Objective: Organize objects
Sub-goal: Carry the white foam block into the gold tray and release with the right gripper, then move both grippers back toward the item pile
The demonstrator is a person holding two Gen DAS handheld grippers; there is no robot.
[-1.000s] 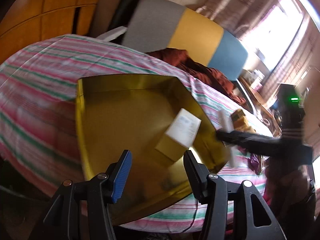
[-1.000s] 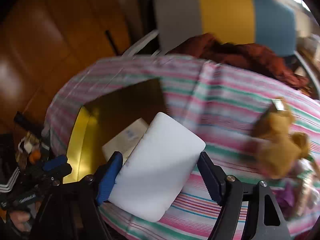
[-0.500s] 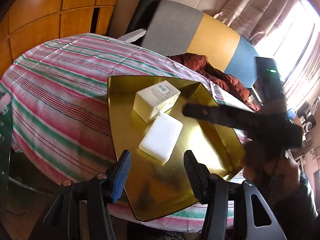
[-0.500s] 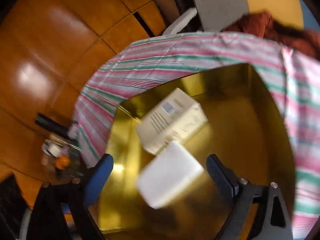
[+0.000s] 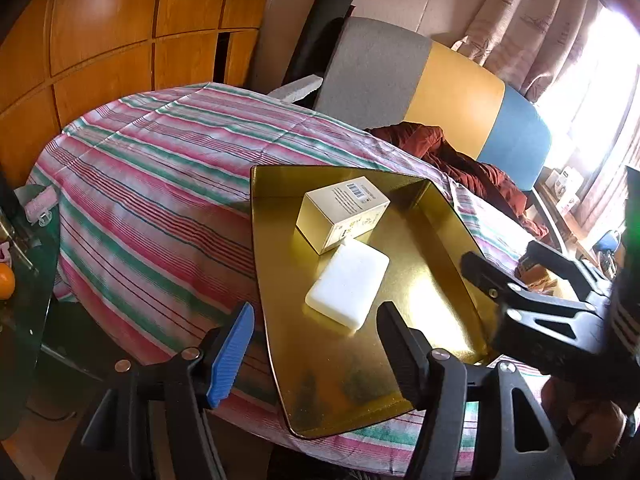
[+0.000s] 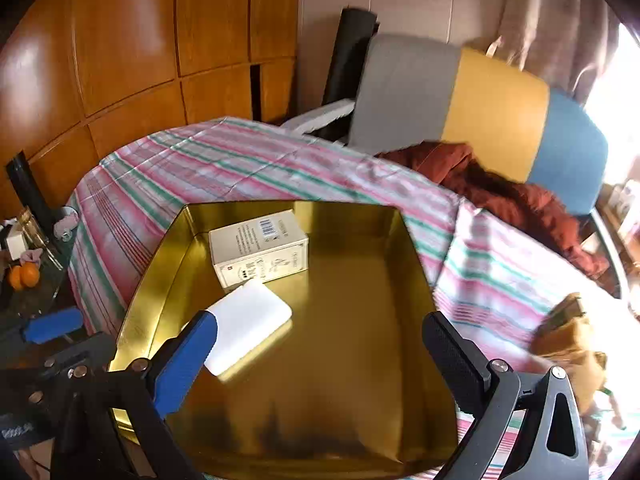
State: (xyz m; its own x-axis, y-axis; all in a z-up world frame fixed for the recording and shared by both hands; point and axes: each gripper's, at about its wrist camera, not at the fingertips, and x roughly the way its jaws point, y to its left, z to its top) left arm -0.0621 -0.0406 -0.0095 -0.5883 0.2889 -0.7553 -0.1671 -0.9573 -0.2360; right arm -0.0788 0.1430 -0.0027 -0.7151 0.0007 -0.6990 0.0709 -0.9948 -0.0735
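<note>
The right tool stands wide with nothing between its two fingers; its jaws have just been opening, and the white pad it let go of now lies flat in the gold tray, just past the blue finger at the lower left of the right wrist view; the left tool is about half open and holds nothing too, its jaws have also just been opening, and it hangs over the near edge of the tray at the bottom of the left wrist view; so the step of putting the pad into the tray looks done; the pad lies right by the small cream box, which sits toward the far side of the tray, and the two seem to touch at one corner; the next move, I think, is to go and get one more thing; a brown soft toy waits on the cloth at the right edge of the right wrist view, well apart from the tray, so the right tool would have to swing over there, stay wide, and come down around it; the tray rests on a table covered with a pink, green and white striped cloth; behind it a chair in grey, yellow and blue holds a dark red cloth; wooden panels fill the upper left, and curtains with bright light fill the upper right.
</note>
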